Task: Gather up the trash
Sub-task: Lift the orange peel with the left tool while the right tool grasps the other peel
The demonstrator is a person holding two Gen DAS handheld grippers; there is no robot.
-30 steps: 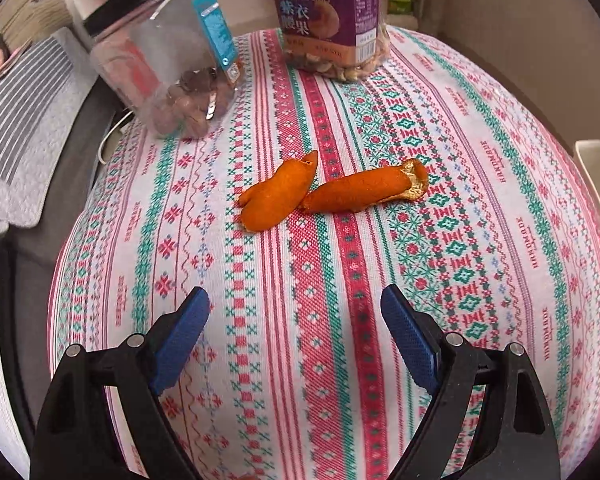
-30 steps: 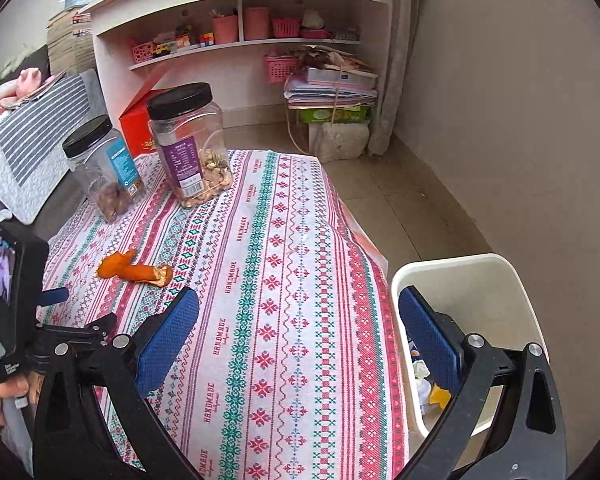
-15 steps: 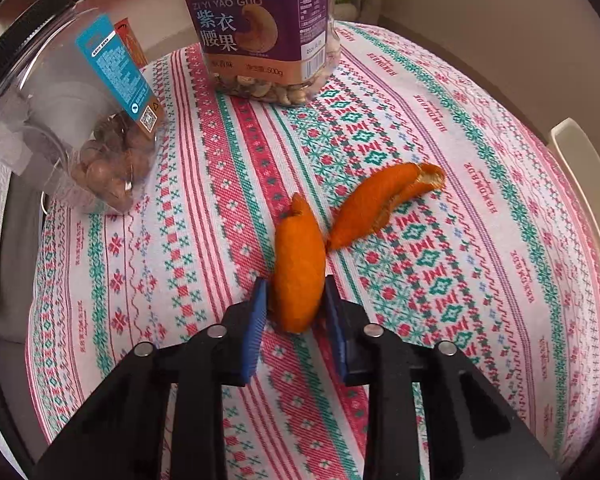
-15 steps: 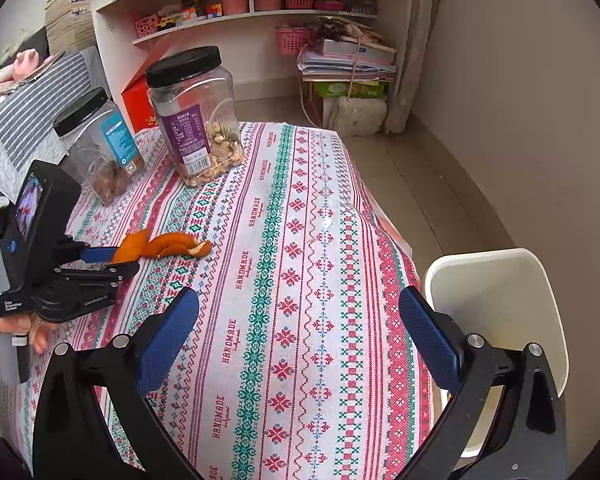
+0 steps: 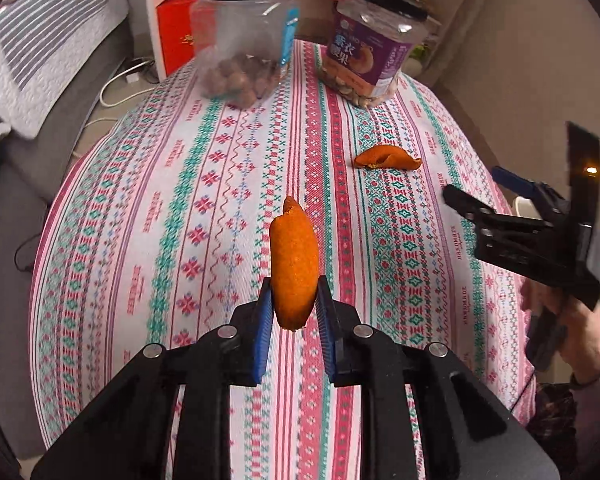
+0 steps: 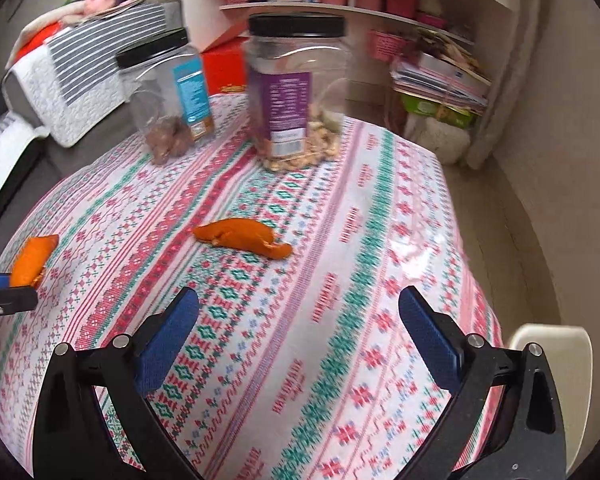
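Tablecloth below newly gripped peel

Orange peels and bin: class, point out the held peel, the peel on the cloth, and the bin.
held peel [image 5: 293, 264], left wrist view, middle of its skin
peel on the cloth [image 6: 242, 237], right wrist view, its middle
bin [image 6: 556, 344], right wrist view, its rim
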